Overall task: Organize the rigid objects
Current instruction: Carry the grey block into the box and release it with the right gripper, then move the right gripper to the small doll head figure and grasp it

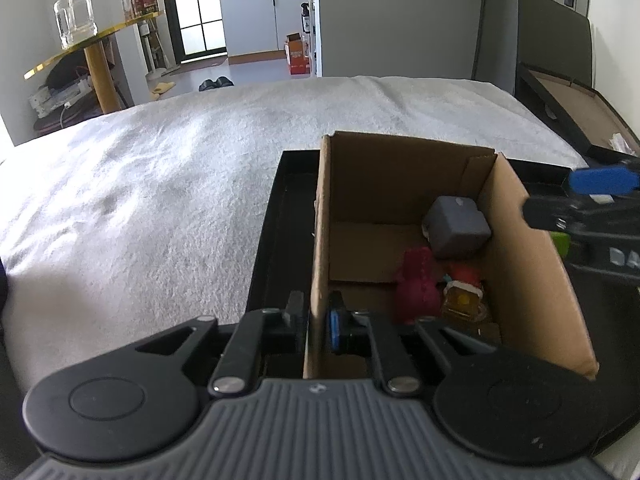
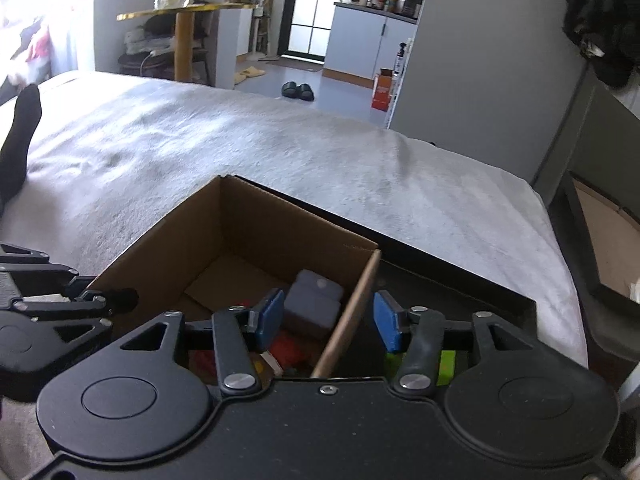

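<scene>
Two handheld grippers are seen at an open brown cardboard box (image 1: 404, 200) set in a shallow black tray (image 1: 280, 216) on a white fuzzy bedspread (image 1: 160, 184). At left, the left gripper (image 1: 313, 322) is clamped tight on the box's left wall, w/ one finger outside & its blue pad inside. Inside the box, toward its right side, a grey rounded block (image 1: 456, 226), a magenta toy figure (image 1: 416, 284) & an amber-and-red toy (image 1: 464, 292) are grouped close together. At right, the right gripper (image 2: 328, 326) is held wide open, straddling the box's right wall w/o gripping it. A lime-green block (image 2: 446, 366) lies in the tray just outside that wall.
</scene>
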`<action>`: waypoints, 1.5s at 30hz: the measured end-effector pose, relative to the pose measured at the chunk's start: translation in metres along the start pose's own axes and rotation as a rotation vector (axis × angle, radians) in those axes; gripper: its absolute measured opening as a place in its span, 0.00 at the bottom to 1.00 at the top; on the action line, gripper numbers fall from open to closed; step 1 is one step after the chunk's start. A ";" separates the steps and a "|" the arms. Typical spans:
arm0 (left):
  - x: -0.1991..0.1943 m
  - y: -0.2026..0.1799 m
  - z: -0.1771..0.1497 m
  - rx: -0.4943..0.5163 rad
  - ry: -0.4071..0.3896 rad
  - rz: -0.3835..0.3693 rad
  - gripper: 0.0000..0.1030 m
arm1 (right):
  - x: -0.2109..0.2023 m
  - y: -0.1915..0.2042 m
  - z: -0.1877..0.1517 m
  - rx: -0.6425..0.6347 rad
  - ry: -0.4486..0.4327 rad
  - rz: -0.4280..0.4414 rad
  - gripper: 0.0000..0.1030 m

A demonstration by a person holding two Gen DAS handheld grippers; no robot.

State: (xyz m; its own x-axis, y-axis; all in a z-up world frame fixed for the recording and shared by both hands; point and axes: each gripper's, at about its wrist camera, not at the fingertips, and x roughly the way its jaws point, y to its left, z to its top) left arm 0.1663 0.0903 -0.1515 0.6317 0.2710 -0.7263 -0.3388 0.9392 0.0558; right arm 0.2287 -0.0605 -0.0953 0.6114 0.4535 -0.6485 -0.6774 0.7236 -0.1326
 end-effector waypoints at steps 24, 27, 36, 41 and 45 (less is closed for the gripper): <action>-0.022 -0.018 0.017 0.036 -0.072 0.061 0.70 | -0.013 -0.074 -0.038 0.213 0.029 -0.077 0.74; -0.023 -0.027 0.019 0.059 -0.079 0.066 0.72 | -0.011 -0.084 -0.045 0.237 0.037 -0.087 0.74; -0.011 -0.043 0.021 0.094 -0.067 0.099 0.77 | -0.002 -0.113 -0.064 0.275 0.052 -0.084 0.73; -0.004 -0.048 0.020 0.110 -0.052 0.117 0.78 | 0.008 -0.124 -0.074 0.299 0.076 -0.081 0.75; -0.001 -0.050 0.020 0.104 -0.052 0.136 0.78 | 0.017 -0.129 -0.080 0.298 0.076 -0.060 0.76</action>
State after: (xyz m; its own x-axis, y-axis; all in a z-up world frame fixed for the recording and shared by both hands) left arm 0.1968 0.0470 -0.1401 0.6211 0.4055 -0.6707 -0.3514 0.9090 0.2241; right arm 0.2944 -0.1878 -0.1491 0.6070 0.3732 -0.7016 -0.4842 0.8738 0.0459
